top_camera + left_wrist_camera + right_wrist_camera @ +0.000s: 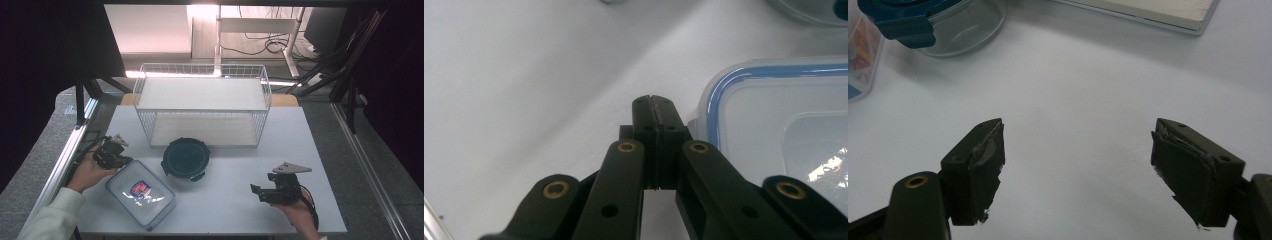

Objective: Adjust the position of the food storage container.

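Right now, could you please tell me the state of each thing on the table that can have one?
Left hand-held gripper: shut, holding nothing, beside the rectangular container's corner.
Right hand-held gripper: open, empty, over bare table.
Rectangular container: lid on, flat on the table.
Round container: dark lid on, upright, in front of the basket.
Wire basket: upright, a flat white panel lying across it, another on its floor.

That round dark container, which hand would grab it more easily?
Probably the right gripper: its jaws stand open and point toward the round container. The left gripper is shut beside the rectangular box.
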